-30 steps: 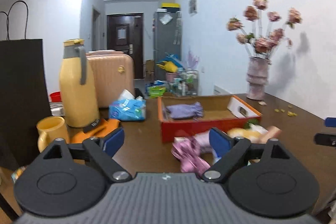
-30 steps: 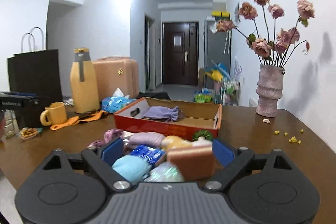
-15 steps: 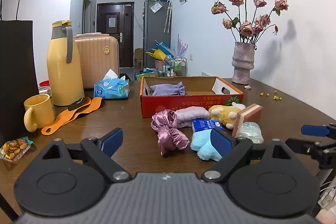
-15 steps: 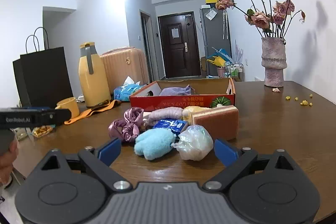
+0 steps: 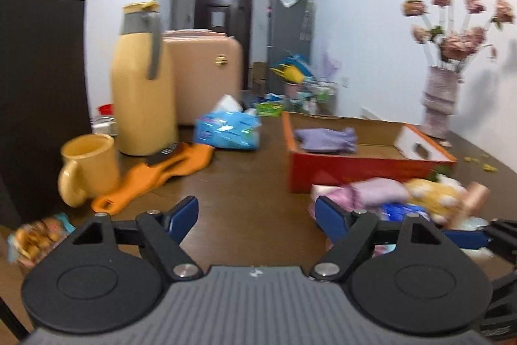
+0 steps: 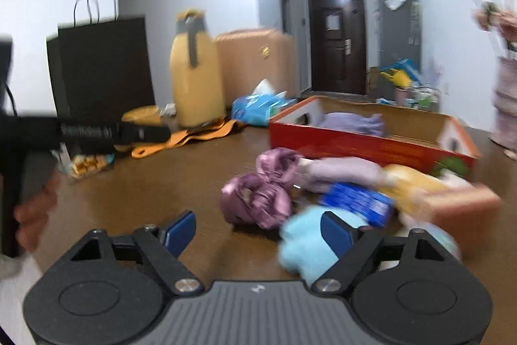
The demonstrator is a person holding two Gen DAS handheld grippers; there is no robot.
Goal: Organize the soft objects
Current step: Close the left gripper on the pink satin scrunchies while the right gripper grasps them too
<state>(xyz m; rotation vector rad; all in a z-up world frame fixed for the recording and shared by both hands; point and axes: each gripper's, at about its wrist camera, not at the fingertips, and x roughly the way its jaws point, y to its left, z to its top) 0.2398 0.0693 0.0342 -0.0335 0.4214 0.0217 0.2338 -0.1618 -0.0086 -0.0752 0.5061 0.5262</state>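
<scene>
- left gripper [image 5: 257, 217]: jaws closing, nothing between the blue pads, only bare brown table [image 5: 245, 183] under the gap. Pile of soft items sits just right of its right pad.
- right gripper [image 6: 258, 231]: jaws closing too, nothing clamped. Light blue plush [image 6: 303, 244] sits at and behind its right pad; contact cannot be told through the blur.
- Soft pile on the table in front of the red box [image 6: 371, 147]: mauve satin scrunchie [image 6: 258, 196], pale purple roll [image 6: 342, 172], blue packet [image 6: 358, 201], yellow plush [image 6: 410, 183], tan sponge block [image 6: 465, 206]. All touching or overlapping.
- Box is open-topped, cardboard inside, with a lilac drawstring pouch [image 5: 326, 139] lying in it.
- Further left on the table: yellow mug [image 5: 89, 165], yellow thermos jug [image 5: 142, 80], orange silicone strap [image 5: 155, 177], blue tissue pack [image 5: 227, 130], snack packet [image 5: 35, 233], black paper bag [image 5: 38, 99].
- Room: white walls, dark door [image 6: 336, 44] down the hall, pink suitcase [image 5: 206, 73], vase of dried roses [image 5: 441, 101] by the right wall.
- Writing: white text on the left gripper's side in the right view, too blurred to read.
</scene>
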